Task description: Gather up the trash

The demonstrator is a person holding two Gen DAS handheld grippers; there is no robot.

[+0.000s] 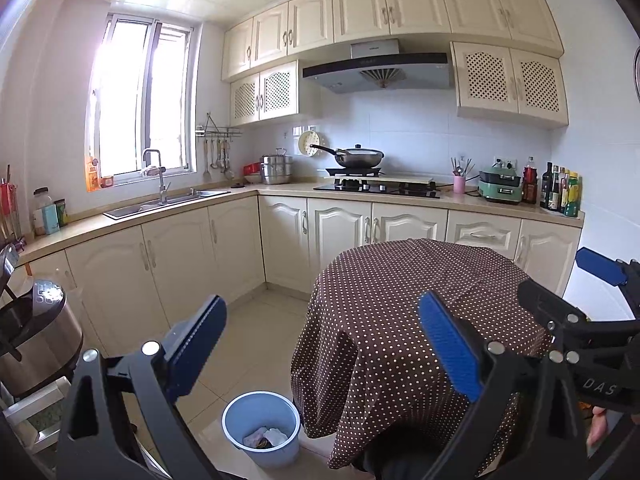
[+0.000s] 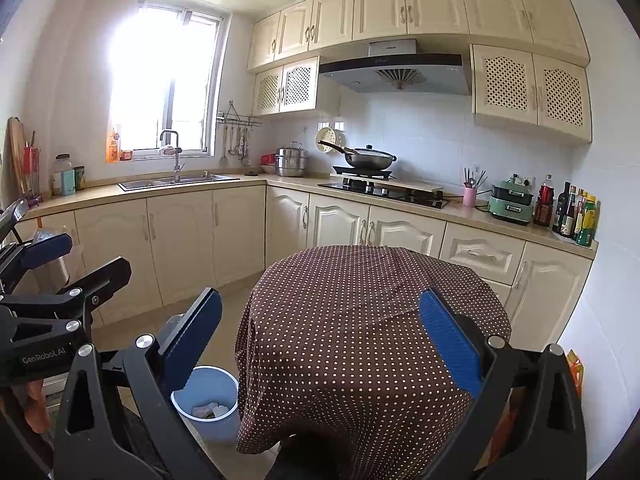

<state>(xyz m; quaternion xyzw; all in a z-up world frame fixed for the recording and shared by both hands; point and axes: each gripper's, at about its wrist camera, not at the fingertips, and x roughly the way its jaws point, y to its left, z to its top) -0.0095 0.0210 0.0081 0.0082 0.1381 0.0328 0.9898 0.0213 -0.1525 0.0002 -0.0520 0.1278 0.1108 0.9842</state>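
The left claw is spread wide, its blue pads far apart with nothing between them. The right claw is just as wide open and also holds nothing. Both are held up above a small round table draped in a brown cloth with white dots; the bare cloth top lies ahead of and below each claw.

The blue bin stands on the tiled floor beside the table, touching or nearly touching the hanging cloth. It sits low between the left claw's fingers, nearer the left pad. Crumpled trash, pale scraps and something darker, lies at its bottom. From the right claw the bin shows low and left, partly hidden behind that claw's left finger, with pale scraps inside.

To the far left of the left claw stands a steel rice cooker on a low stand. Beyond the table, cream cupboards run under a counter with a sink below the window, a hob with a pan, a pink cup of utensils, a green appliance and a row of bottles.

The right claw shows at the right edge of the left view, the left claw at the left edge of the right view.
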